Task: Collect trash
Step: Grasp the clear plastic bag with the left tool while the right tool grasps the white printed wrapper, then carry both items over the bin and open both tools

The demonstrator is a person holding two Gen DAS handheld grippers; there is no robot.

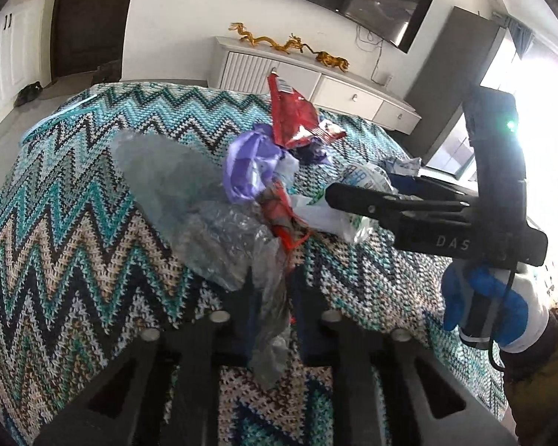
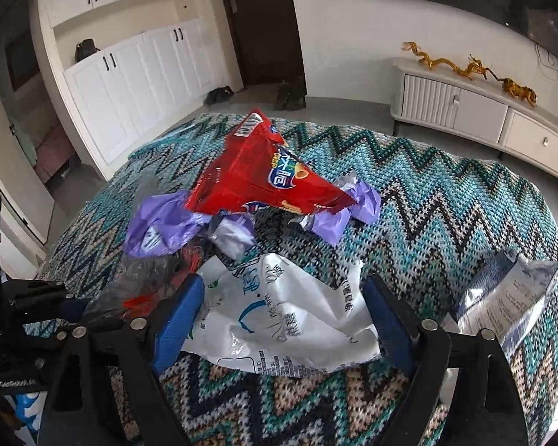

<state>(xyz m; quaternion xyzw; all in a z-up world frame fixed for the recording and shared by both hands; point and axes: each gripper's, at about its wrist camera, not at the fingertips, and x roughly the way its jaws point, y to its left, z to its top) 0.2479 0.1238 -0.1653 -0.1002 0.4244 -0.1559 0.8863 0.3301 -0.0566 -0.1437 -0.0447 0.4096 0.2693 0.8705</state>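
Observation:
Trash lies heaped on a zigzag knitted blanket (image 1: 74,186). My left gripper (image 1: 275,282) is shut on a tail of crumpled clear plastic bag (image 1: 204,223) that runs up into the heap. Beyond it lie a purple wrapper (image 1: 245,160) and a red snack bag (image 1: 290,115). My right gripper (image 2: 282,308) stands open, its blue pads (image 2: 182,308) on either side of a white printed wrapper (image 2: 279,312) lying flat. In the left wrist view the right gripper (image 1: 338,197) reaches in from the right over that white wrapper (image 1: 327,219).
A silver-white packet (image 2: 509,297) lies at the right on the blanket (image 2: 446,193). The red bag (image 2: 264,178) and purple wrappers (image 2: 160,230) sit behind. A gloved hand (image 1: 494,304) holds the right gripper. A white cabinet (image 2: 465,111), a dark door and wardrobes stand beyond.

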